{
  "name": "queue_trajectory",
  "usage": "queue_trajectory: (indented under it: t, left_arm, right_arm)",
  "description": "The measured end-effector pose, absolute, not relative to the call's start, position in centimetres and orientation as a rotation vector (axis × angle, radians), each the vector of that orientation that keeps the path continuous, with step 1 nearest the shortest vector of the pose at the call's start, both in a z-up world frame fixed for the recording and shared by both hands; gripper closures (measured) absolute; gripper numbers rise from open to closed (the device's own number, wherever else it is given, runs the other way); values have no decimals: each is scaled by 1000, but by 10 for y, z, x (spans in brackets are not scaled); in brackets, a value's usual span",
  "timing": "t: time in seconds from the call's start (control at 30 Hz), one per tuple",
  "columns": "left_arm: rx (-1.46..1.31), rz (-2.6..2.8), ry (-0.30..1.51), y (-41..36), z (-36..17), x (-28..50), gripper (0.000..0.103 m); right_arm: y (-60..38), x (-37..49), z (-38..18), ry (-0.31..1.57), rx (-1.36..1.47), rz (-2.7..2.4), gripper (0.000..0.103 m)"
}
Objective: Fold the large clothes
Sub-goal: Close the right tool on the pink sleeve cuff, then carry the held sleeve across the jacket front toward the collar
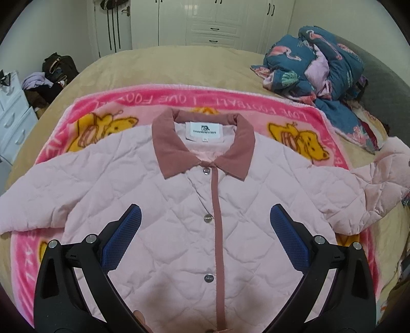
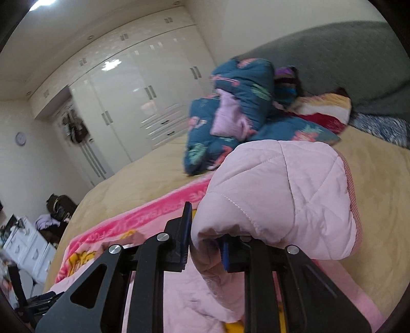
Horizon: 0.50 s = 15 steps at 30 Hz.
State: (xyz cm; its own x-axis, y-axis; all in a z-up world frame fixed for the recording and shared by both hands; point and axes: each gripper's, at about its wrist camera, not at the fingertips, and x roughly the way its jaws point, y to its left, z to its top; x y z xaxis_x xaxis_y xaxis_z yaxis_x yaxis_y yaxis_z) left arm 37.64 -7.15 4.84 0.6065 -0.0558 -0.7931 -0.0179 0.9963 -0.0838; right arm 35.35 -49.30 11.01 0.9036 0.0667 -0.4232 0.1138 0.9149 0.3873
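Pink quilted jacket [image 1: 194, 205] is lying buttoned on the cartoon blanket [image 1: 107, 107], under the left gripper [image 1: 205, 217], whose fingers are hanging spread and empty. The right gripper [image 2: 205, 240] is pinching its sleeve [image 2: 276, 194]; carrying it flat across the chest should keep the fold square.

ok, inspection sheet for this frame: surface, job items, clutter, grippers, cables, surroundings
Surface: bed with a tan cover; pink cartoon blanket spread on it.
Job's things: pink quilted jacket lies front up on the blanket, snapped shut, collar away from the camera; its sleeve is lifted and bunched.
Clutter: blue flamingo-print duvet heaped near the grey headboard.
Grippers: left gripper open above the jacket front, holding nothing; right gripper shut on the sleeve.
Cables: nothing seen.
Surroundings: white wardrobe, white drawer unit, pile of dark bags and clothes on the floor side.
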Motion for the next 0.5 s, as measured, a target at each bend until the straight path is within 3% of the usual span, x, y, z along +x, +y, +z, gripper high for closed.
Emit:
queue_trajectory:
  t: [0.5]
  left_arm:
    - [-212,-38,899,-3,57,356,9]
  right_arm:
    - [-361,365,139,432,227,155,85]
